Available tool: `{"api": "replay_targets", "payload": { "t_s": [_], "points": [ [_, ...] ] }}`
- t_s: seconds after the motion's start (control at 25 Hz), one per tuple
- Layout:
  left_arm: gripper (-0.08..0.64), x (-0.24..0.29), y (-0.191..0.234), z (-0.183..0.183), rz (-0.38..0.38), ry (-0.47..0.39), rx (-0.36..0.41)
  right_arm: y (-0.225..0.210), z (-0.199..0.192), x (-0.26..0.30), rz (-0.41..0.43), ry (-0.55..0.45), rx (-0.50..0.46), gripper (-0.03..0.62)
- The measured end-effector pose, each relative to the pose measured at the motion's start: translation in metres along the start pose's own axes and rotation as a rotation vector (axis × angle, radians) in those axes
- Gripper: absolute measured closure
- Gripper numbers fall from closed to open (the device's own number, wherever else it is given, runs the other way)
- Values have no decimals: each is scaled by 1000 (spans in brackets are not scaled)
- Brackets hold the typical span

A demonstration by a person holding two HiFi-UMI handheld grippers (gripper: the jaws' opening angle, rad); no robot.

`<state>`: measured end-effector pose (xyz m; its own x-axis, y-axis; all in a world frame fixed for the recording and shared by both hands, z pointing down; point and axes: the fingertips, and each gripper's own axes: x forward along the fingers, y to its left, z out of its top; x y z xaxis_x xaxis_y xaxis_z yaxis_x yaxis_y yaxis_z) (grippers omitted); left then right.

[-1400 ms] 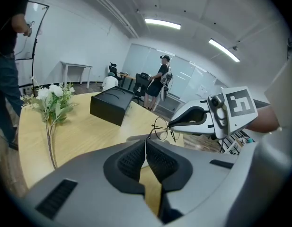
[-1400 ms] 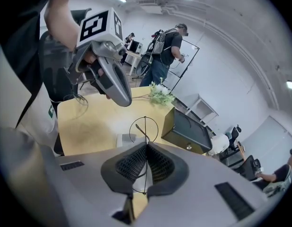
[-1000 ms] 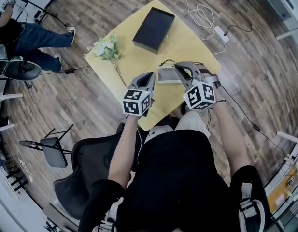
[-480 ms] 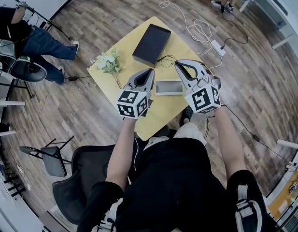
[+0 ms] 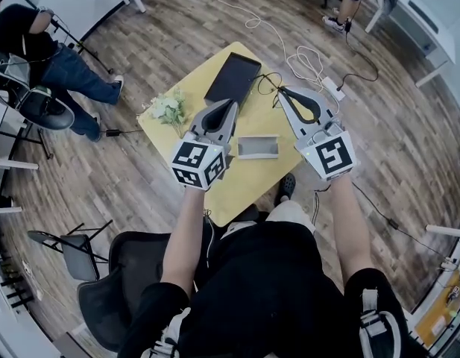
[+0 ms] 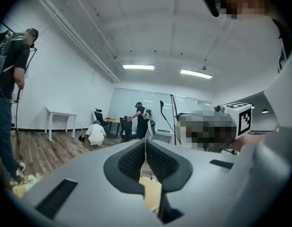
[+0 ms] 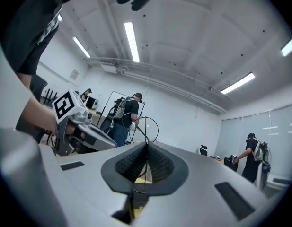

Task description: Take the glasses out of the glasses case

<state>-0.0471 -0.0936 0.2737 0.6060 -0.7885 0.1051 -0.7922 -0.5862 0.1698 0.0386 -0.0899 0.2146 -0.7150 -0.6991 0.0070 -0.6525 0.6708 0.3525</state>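
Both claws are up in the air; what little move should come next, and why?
Probably lower the right gripper and lay the glasses on the bare yellow table: its fingers pinch the thin frame, clear above the open case.

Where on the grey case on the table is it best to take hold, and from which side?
Probably its near long wall, from above: the case lies flat and open like a shallow tray, so one tip fits inside, one outside. The left tongs, shut and empty, are beside it.
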Motion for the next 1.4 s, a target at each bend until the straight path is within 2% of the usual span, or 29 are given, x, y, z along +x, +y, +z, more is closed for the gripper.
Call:
{"api": "replay_targets", "payload": {
  "t_s": [0.2, 0.44, 0.8, 1.4],
  "points": [
    [535, -3, -4, 19, -7, -29, 30, -16, 18, -7, -15, -90, 129, 568],
    [535, -12, -7, 27, -2, -53, 31, -24, 36, -19, -19, -185, 253, 568],
    [535, -17, -2, 23, 5, -55, 19, -29, 47, -25, 2, -273, 384, 568],
    [535, -13, 1, 21, 15, -45, 15, -32, 27, -22, -4, -230, 408, 571]
  ]
}}
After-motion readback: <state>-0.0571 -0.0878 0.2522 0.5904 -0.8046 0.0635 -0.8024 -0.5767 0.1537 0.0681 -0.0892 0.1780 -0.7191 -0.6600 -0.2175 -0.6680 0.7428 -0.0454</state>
